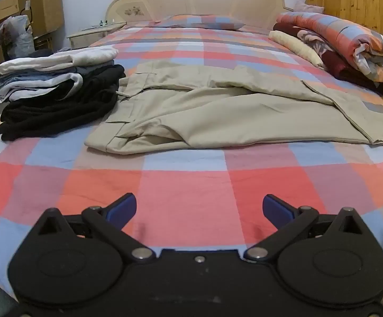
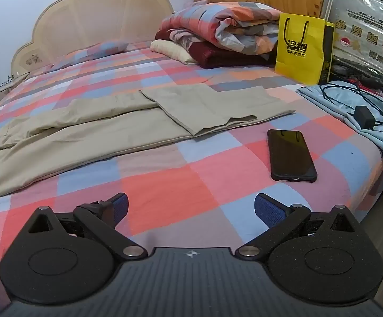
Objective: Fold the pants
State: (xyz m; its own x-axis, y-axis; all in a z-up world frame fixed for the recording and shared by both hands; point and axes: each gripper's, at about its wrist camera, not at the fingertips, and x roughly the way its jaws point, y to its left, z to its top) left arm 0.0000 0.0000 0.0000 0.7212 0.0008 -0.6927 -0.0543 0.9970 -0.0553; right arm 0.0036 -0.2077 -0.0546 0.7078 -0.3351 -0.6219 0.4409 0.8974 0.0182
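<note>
Beige pants (image 1: 218, 111) lie spread across the checked bed, waistband to the left, legs running right, with one leg end folded over the other. They also show in the right wrist view (image 2: 106, 126). My left gripper (image 1: 199, 210) is open and empty, hovering over the bedspread near the front edge, short of the waistband. My right gripper (image 2: 191, 208) is open and empty, over the bedspread in front of the leg ends.
A stack of folded clothes (image 1: 59, 92) sits left of the pants. A black phone (image 2: 290, 154) lies on the bed to the right. Folded blankets (image 2: 218, 34), a yellow bag (image 2: 301, 50) and a charger with cable (image 2: 363, 117) sit at far right.
</note>
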